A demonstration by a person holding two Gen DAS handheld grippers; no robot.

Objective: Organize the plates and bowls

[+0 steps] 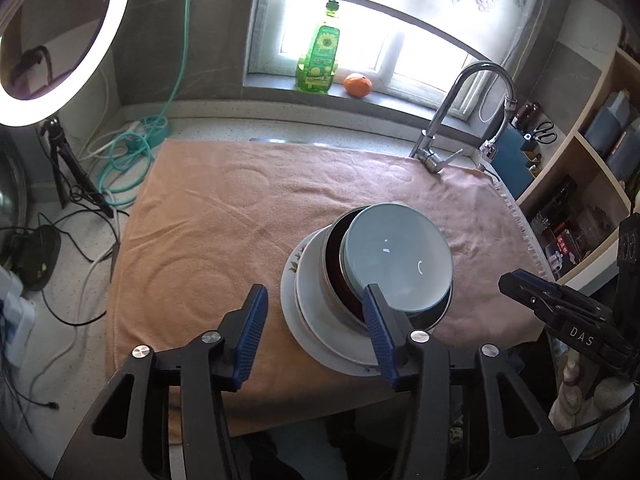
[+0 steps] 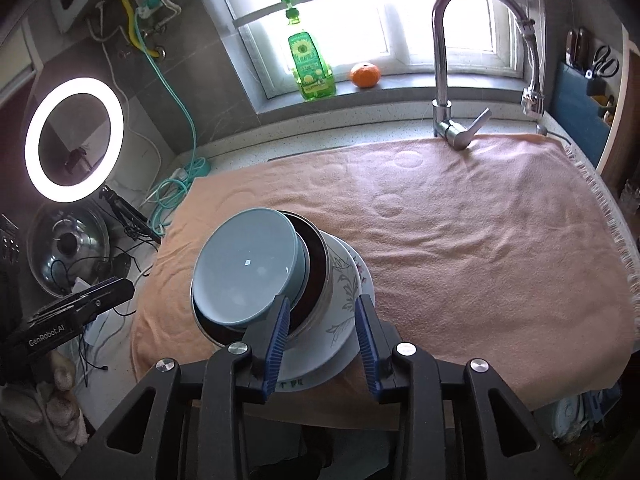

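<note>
A stack of dishes stands on the peach towel (image 1: 224, 216) near its front edge. A pale blue bowl (image 1: 396, 256) sits tilted on top, inside a dark metal bowl (image 1: 334, 264), on a white floral bowl and white plates (image 1: 304, 320). The same stack shows in the right wrist view, with the blue bowl (image 2: 244, 264), the metal bowl (image 2: 316, 260) and the floral bowl (image 2: 340, 300). My left gripper (image 1: 316, 320) is open and empty, just left of the stack. My right gripper (image 2: 322, 332) is open and empty, just in front of the stack's right side.
A faucet (image 2: 444, 80) rises at the towel's back right. A green soap bottle (image 2: 308, 64) and an orange (image 2: 365, 75) sit on the window sill. A ring light (image 2: 74, 140), cables (image 1: 132, 152) and a pot lid (image 2: 68, 248) lie left. Shelves (image 1: 592, 184) stand right.
</note>
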